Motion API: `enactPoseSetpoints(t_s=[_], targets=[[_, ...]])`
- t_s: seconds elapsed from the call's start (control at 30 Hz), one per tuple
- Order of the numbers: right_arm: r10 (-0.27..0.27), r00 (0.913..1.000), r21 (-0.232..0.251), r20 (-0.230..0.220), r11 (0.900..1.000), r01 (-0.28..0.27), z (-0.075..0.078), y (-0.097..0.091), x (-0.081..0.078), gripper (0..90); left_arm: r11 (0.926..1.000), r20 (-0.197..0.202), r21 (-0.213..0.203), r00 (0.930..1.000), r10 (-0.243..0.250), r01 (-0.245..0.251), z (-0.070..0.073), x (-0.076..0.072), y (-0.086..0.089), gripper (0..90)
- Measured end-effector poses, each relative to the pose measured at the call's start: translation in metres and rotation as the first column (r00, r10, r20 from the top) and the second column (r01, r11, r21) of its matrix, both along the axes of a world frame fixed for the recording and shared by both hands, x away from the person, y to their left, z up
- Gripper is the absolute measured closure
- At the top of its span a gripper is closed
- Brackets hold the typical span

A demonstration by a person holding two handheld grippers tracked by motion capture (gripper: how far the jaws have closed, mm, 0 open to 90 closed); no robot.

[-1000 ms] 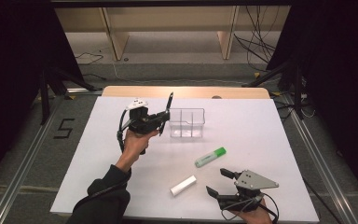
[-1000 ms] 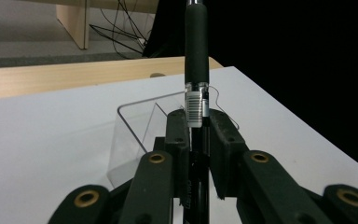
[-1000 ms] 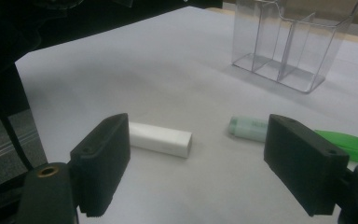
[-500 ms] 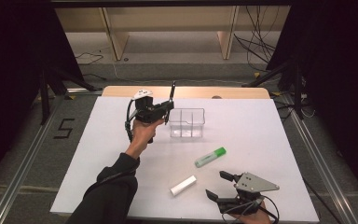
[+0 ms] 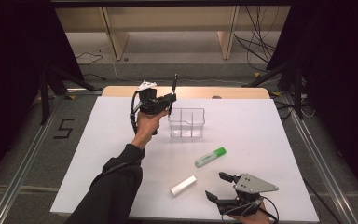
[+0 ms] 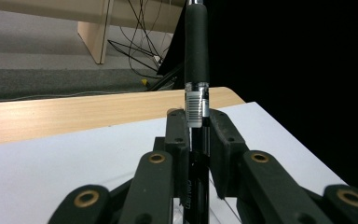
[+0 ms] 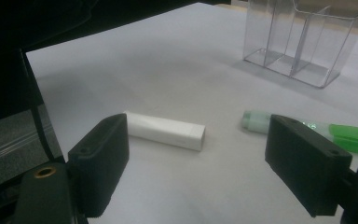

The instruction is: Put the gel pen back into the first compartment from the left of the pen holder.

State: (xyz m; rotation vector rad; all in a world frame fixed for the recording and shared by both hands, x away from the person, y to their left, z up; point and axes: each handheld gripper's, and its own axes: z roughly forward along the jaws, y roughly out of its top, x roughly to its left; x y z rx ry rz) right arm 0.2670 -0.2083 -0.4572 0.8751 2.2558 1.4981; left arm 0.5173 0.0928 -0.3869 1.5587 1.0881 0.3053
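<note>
White sheet covering the table [image 5: 261,135], with a bare wooden strip along the far edge and dark curtains on both sides, so it's a pretty plain setup.

Left gripper [image 5: 170,100] is up off the surface, just to the left of the clear organizer [image 5: 187,123], and its jaws are clamped narrow on a black pen [image 5: 174,86]. The pen stands pretty much upright in the grip. In the left gripper view you can see the pen [image 6: 196,84] pinched between the two pads, rubbery black grip section sticking up above them, a little barcode label right at pad height, and the rest of the barrel running down between the jaws. From the high view the pen sits near the organizer's left wall, above the rim; I can't tell if it's over a compartment or just beside it.

Right gripper [image 5: 216,186] is down at the near edge of the table, jaws spread wide with nothing between them. Its own view shows the white stick-shaped thing [image 7: 164,130] lying flat on the sheet beyond the left pad, and the green highlighter [image 7: 307,130] lying partly behind the right pad. Neither touches the pads. The organizer [image 7: 303,42] is farther back, well apart from both.
</note>
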Motion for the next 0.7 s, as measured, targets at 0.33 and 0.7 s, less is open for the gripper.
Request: enactPoseSetpoints(t_s=[0.33,0.7], targets=[[0.006,1.0000,-0.004,0.002,1.0000,-0.006,0.000,0.001,-0.001,22.9,0.9997,0.009,0.024,0.9999,-0.006,0.005,-0.007,0.007,-0.010,78.8],[0.006,1.0000,-0.002,0.001,1.0000,-0.006,-0.001,0.001,-0.001,23.0,0.9992,0.018,0.040,0.9998,-0.009,0.009,-0.019,0.008,-0.016,78.7]])
